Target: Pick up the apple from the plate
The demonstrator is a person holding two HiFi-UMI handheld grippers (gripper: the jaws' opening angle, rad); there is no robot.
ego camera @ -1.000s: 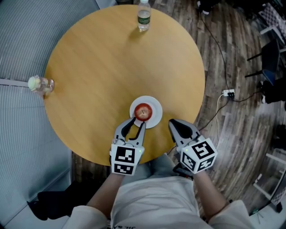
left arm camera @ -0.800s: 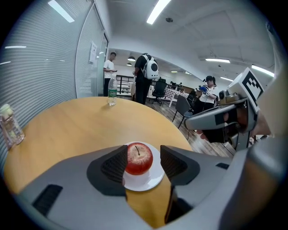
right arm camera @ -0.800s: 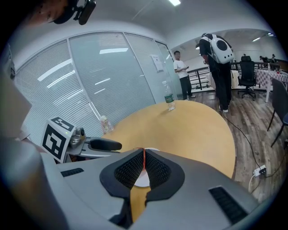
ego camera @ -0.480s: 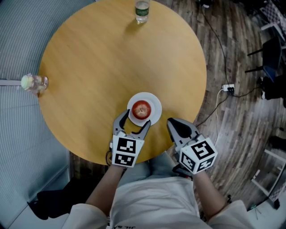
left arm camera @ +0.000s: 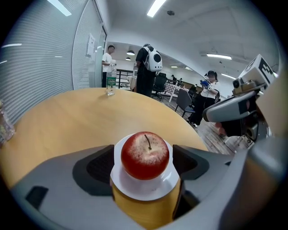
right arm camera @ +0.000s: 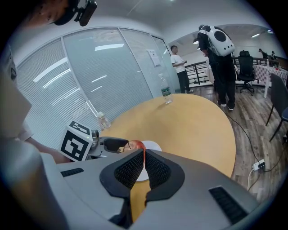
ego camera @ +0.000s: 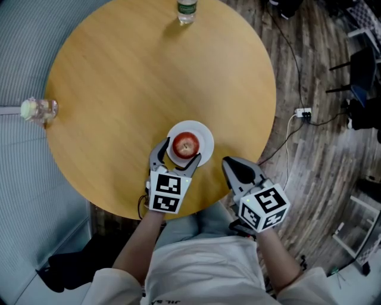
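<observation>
The left tool point(ego camera: 178, 153) is lining up on the round red apple point(ego camera: 186, 145).
Its jaws have just been opening wide and are gripping nothing; the apple is sitting on a small white plate point(ego camera: 205, 138) straight ahead between their tips, farther from the closed right tool point(ego camera: 231, 164).

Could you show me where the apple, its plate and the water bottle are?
apple point(ego camera: 186, 145), head view, on its red top.
plate point(ego camera: 206, 142), head view, on the bare white rim right of the apple.
water bottle point(ego camera: 186, 13), head view, on its body.
</observation>
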